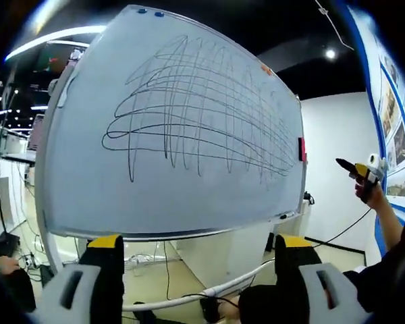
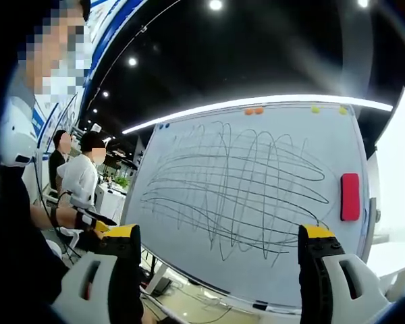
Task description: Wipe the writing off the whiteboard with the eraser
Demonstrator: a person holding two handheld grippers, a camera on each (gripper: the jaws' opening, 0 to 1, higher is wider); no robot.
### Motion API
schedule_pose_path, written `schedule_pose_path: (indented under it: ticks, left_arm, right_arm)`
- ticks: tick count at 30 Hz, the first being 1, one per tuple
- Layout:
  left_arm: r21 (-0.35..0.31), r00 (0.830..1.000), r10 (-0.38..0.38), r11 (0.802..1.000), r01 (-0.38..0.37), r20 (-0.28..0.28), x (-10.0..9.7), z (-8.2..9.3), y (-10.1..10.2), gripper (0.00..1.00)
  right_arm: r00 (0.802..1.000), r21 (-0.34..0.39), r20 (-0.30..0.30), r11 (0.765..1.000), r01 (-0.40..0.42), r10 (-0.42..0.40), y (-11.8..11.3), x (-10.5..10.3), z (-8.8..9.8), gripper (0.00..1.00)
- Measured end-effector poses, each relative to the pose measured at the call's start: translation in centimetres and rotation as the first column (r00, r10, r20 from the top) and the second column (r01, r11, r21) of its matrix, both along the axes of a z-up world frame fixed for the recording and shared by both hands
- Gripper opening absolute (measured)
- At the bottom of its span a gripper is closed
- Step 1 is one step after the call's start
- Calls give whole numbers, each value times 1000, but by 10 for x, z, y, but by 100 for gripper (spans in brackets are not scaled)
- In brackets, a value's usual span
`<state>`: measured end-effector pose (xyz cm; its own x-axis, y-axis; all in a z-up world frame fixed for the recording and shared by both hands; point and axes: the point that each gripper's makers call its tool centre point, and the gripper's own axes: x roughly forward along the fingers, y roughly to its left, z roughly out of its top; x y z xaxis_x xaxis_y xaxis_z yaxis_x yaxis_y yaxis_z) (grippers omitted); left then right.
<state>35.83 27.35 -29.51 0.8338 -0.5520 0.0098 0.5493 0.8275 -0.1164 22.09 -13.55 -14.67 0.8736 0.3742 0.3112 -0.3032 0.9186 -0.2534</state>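
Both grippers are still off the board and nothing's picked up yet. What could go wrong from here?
1. The red eraser sits flat at the whiteboard's right edge; the open right gripper may get a poor grip and drop it.
2. The scribbles cover most of the board, so the far corners are easy to miss.
3. The board looks free-standing with cables underneath; hard wiping may shift it.

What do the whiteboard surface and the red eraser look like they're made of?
Whiteboard: smooth, glossy coated panel in a pale metal-looking frame; a ceiling light glares along its top edge. Eraser: matte red block clinging to the board, probably plastic-backed and magnetic; too small to confirm.
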Motion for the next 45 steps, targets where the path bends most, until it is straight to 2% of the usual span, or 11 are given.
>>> schedule_pose_path:
  ticks: [13, 45]
  left_arm:
    - [-15, 1000, -3, 1000, 2, -6, 9, -8, 1, 93]
    - [-43, 1000, -25, 999, 25, -9, 12, -18, -2, 92]
  right_arm:
    - [1000, -12, 8, 1000, -2, 2, 1, -2, 2, 97]
    - [1000, -17, 0, 1000, 0, 0, 3, -2, -1, 97]
